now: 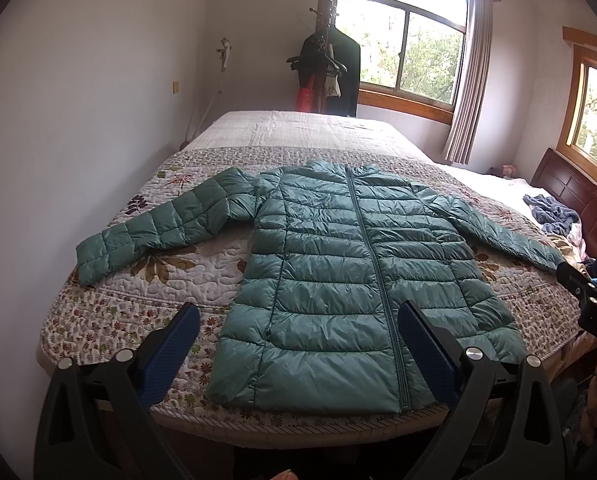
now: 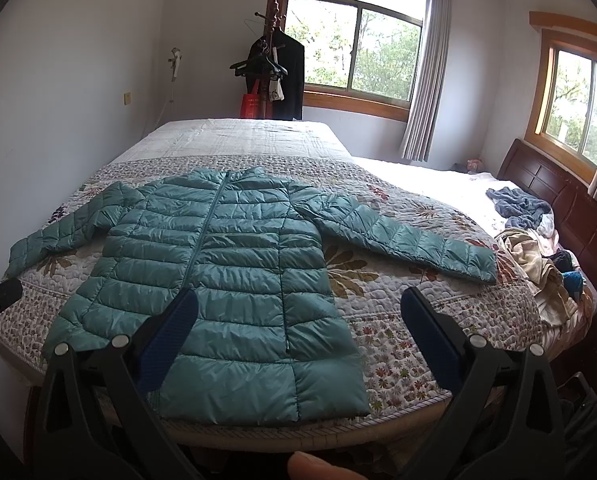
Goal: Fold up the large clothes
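While the green puffer jacket (image 1: pixel 338 264) lies flat and zipped on the quilted bed (image 1: pixel 146 292), its hem reaches right to the near mattress edge, partly screened by the blue pads of both tools. Left gripper (image 1: pixel 298 332) hovers over the hem with jaws released, holding nothing; right gripper (image 2: pixel 298 328) hangs likewise spread and empty, over the jacket's right side. Both sleeves stretch outward, the right cuff (image 2: pixel 478 260) ending near a heap of crumpled clothes (image 2: pixel 530 216) by the headboard, whose items are hard to tell apart. Behind the collar the bed runs bare toward a coat stand (image 2: pixel 272 68) and window (image 2: pixel 354 40). A fingertip (image 2: pixel 318 466) is cut off at the bottom
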### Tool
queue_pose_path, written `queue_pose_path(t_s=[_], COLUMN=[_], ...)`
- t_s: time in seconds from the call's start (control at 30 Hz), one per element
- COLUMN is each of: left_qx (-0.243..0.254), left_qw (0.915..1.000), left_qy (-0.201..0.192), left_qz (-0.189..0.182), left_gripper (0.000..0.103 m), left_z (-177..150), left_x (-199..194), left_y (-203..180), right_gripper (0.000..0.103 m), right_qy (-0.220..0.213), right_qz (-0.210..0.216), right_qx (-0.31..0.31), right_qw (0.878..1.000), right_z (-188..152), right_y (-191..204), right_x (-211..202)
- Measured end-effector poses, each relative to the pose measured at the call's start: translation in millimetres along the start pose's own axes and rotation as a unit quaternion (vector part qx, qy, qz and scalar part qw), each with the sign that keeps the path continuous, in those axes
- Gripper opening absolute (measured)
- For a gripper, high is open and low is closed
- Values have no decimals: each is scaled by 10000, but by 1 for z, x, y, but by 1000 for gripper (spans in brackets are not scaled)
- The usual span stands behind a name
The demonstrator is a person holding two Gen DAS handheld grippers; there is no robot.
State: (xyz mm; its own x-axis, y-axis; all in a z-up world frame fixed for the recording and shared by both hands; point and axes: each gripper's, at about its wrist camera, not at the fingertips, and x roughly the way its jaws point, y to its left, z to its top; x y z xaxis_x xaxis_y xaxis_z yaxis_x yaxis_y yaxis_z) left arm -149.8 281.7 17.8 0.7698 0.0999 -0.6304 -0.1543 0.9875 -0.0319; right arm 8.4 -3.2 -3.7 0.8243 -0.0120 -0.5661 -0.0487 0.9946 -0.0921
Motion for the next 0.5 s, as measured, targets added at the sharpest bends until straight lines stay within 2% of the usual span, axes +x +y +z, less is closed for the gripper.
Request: queue_pose_path(t_s=[0.5], left_qx=[15], left_qw=[10000], left_qy=[-9], left_qz=[-1], left_gripper=[99], left_z=[-1], left_x=[0], left_y=[-1], right_gripper=[100], right_qy=[0], right_qz=[-11], right_qx=[6], right_qw=[10000], right_z=[-2], right_y=[0], right_x=[3])
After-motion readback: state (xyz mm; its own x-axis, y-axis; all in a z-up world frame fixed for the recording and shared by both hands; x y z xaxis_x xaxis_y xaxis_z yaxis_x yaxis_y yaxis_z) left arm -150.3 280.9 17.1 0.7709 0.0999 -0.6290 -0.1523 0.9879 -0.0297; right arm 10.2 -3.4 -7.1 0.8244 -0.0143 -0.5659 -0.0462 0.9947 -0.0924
